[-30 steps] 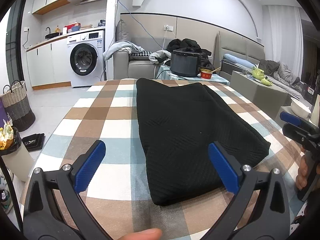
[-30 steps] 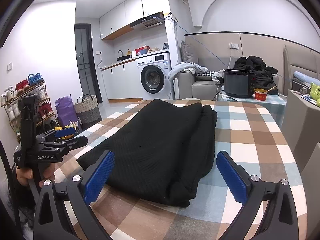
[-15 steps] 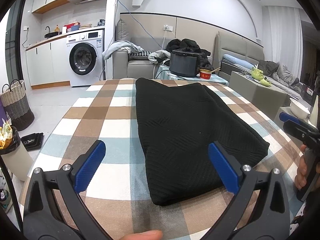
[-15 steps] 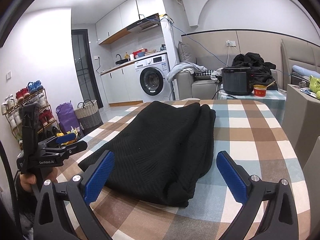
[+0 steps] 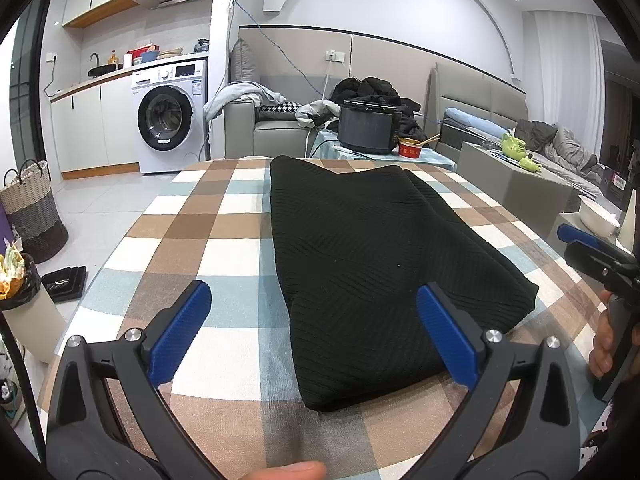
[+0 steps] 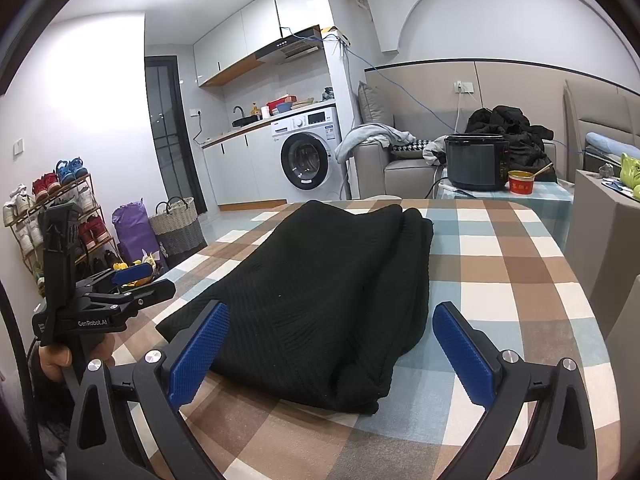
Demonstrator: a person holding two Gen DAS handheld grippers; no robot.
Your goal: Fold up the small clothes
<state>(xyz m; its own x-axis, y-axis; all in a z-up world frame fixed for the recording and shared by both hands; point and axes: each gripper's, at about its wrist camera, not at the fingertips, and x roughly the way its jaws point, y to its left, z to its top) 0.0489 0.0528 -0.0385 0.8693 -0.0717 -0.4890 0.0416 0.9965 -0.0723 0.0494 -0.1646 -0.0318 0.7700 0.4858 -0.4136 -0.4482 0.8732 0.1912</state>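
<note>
Broadly, the desk [image 5: 208, 240], covered in a brown, blue and white checked cloth, filled both wrist views, and everything else sat in relation to it. Beyond its far edge stood a grey sofa [image 5: 276, 136] heaped with clothes, and beyond its far left corner a white washing machine [image 5: 170, 120] under a kitchen counter. On the desk lay the black knitted garment [image 5: 360, 256], folded into a long thick bundle running from the near edge toward the far edge, its layered fold edges stacked along the right side in the right wrist view [image 6: 320, 288]. Just past the desk's far edge, a dark cooker pot [image 5: 368, 130] sat on a small side table with a red bowl [image 5: 410, 148] beside it. The left claw [image 5: 312, 336] hovered above the desk's near edge with its blue pads spread wide, empty, the garment's near left corner between them. The right claw [image 6: 330, 348] hung likewise wide and empty over the garment's near end, touching nothing.
</note>
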